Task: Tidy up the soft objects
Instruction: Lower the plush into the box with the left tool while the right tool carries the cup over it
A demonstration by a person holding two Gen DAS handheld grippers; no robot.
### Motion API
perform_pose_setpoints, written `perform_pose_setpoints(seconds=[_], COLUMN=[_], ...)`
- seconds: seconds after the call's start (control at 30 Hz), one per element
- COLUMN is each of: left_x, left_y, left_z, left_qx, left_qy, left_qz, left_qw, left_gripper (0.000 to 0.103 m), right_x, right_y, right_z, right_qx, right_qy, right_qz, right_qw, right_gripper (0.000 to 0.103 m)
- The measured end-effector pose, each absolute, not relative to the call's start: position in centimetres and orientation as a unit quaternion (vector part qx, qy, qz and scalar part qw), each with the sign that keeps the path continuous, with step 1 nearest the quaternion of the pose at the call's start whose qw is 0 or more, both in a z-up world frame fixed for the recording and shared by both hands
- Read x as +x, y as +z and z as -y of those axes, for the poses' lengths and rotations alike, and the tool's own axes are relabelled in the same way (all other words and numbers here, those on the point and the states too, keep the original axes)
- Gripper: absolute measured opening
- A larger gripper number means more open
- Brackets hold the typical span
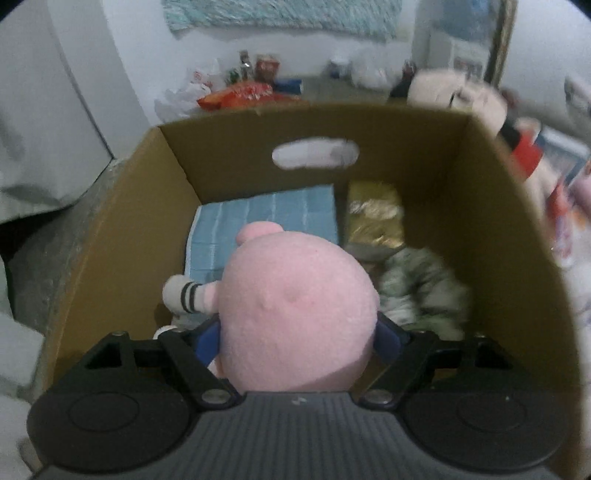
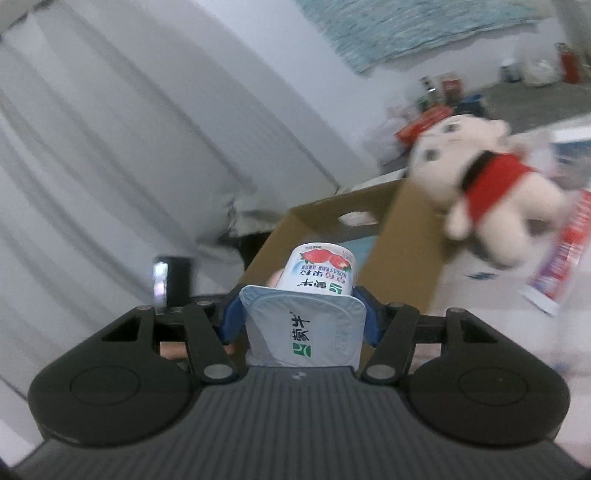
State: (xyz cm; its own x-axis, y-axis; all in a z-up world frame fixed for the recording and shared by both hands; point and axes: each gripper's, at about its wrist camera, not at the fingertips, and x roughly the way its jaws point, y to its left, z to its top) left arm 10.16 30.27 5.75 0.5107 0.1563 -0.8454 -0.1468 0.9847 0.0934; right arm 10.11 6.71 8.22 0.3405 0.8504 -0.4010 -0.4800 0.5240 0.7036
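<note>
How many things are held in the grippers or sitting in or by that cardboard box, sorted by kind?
Plush toys: 2, pink toy, cream doll
Yogurt cups: 1
Blue cloths: 1
Gold packets: 1
Grey fluffy bundles: 1
Total: 6

A white wall (image 1: 92, 74) carries a pale teal woven hanging (image 1: 280, 14); grey floor (image 2: 535, 99) runs beneath, dimly lit.

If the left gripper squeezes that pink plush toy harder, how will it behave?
The pink plush toy probably just squashes: it already bulges out between the left gripper fingers. It looks fuzzy, so slipping seems unlikely. Being soft, it should drop harmlessly into the cardboard box.
</note>
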Motion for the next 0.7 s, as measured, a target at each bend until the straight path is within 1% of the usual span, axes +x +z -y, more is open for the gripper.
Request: perform_pose_setpoints(seconds=[0.07, 0.13, 0.2, 0.23, 0.27, 0.3, 0.33, 0.37, 0.43, 0.47, 0.5, 0.53, 0.57, 0.6, 0.67, 0.7], left_x=[11.3, 11.8, 11.1, 10.3, 9.3, 8.6, 7.8, 7.1, 6.7, 6.5, 6.3, 6.1, 5.9, 5.5, 4.8, 4.3], left_y=[4.0, 2.6, 2.4, 2.9, 3.4, 4.0, 4.6, 5.2, 6.1, 6.5, 6.9, 7.2, 7.5, 8.1, 9.3, 10.1], left_z=[-31.0, -32.0, -32.4, -32.5, -32.6, -32.7, -32.8, -32.9, -33.0, -33.2, -33.1, -33.3, -33.4, -33.3, -33.9, -34.2], left_qx=[0.029, 0.031, 0.036, 0.037, 0.034, 0.028, 0.019, 0.008, -0.022, -0.04, -0.05, -0.058, -0.063, -0.071, -0.088, -0.094], left_qy=[0.08, 0.083, 0.097, 0.097, 0.097, 0.097, 0.095, 0.09, 0.083, 0.085, 0.092, 0.101, 0.105, 0.106, 0.11, 0.112], left_qz=[-0.504, -0.531, -0.538, -0.533, -0.524, -0.516, -0.505, -0.495, -0.487, -0.484, -0.477, -0.468, -0.464, -0.456, -0.44, -0.431], left_qw=[0.859, 0.843, 0.836, 0.84, 0.845, 0.851, 0.858, 0.864, 0.869, 0.87, 0.873, 0.876, 0.878, 0.881, 0.887, 0.891], left_gripper=[0.088, 0.089, 0.098, 0.098, 0.094, 0.08, 0.07, 0.055, 0.048, 0.041, 0.028, 0.023, 0.026, 0.031, 0.034, 0.034], right_x=[10.5, 10.4, 10.3, 10.3, 10.2, 10.3, 10.3, 10.5, 10.4, 10.2, 10.2, 10.2, 10.3, 10.5, 10.9, 11.3], right_y=[8.6, 8.7, 8.6, 8.6, 8.5, 8.4, 8.4, 8.3, 8.4, 8.6, 8.8, 9.0, 9.2, 9.4, 9.3, 9.0], right_z=[-9.3, -10.9, -11.6, -11.7, -11.7, -11.6, -11.5, -11.6, -11.7, -12.3, -13.3, -14.4, -15.9, -17.3, -20.1, -21.5], right_qx=[0.219, 0.206, 0.201, 0.199, 0.198, 0.196, 0.193, 0.193, 0.182, 0.169, 0.147, 0.123, 0.094, 0.066, 0.002, -0.027], right_qy=[0.442, 0.451, 0.455, 0.455, 0.452, 0.451, 0.45, 0.447, 0.448, 0.453, 0.463, 0.472, 0.487, 0.5, 0.515, 0.517], right_qz=[-0.395, -0.402, -0.405, -0.407, -0.409, -0.409, -0.41, -0.414, -0.42, -0.419, -0.422, -0.431, -0.445, -0.462, -0.503, -0.525], right_qw=[0.775, 0.77, 0.767, 0.767, 0.768, 0.769, 0.769, 0.769, 0.768, 0.768, 0.766, 0.759, 0.745, 0.729, 0.694, 0.675], right_gripper=[0.06, 0.06, 0.06, 0.06, 0.06, 0.06, 0.06, 0.06, 0.06, 0.06, 0.06, 0.06, 0.06, 0.06, 0.06, 0.06])
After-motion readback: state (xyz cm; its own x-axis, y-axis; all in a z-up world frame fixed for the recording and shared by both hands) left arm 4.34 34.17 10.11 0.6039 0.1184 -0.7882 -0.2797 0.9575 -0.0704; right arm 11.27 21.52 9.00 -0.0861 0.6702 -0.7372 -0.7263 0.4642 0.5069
